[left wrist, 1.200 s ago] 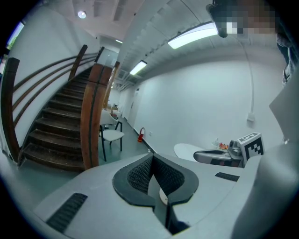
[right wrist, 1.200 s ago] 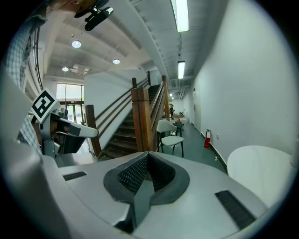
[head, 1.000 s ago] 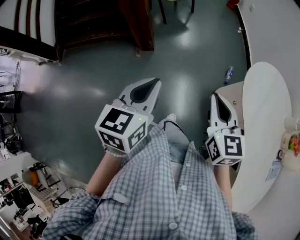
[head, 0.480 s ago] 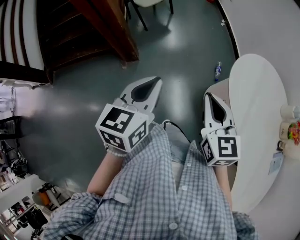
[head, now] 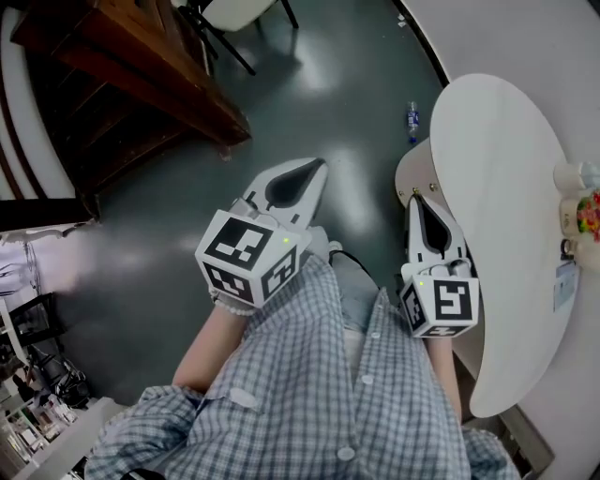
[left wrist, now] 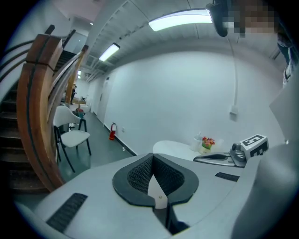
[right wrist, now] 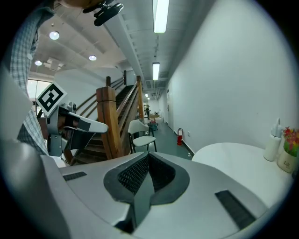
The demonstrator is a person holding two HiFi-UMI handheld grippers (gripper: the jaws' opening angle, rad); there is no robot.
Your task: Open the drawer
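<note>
No drawer shows in any view. In the head view my left gripper (head: 295, 183) juts forward over the grey floor, shut with nothing between its jaws. My right gripper (head: 419, 212) is held beside it, at the edge of a white round table (head: 506, 187), and looks shut and empty too. The left gripper view shows its black pads (left wrist: 140, 173) closed together, with the right gripper (left wrist: 219, 158) off to the side. The right gripper view shows its own closed pads (right wrist: 133, 175), with the left gripper (right wrist: 84, 123) at its left.
A wooden staircase (head: 141, 66) stands at the upper left, with a white chair (head: 234, 14) next to it. A plastic bottle (head: 412, 120) lies on the floor by the wall. A flower pot (head: 586, 216) sits on the table. A red fire extinguisher (left wrist: 112, 130) stands down the corridor.
The head view has swung: the staircase and the table have shifted within it, and the table now lies nearer the right gripper. Both grippers stayed shut and empty.
</note>
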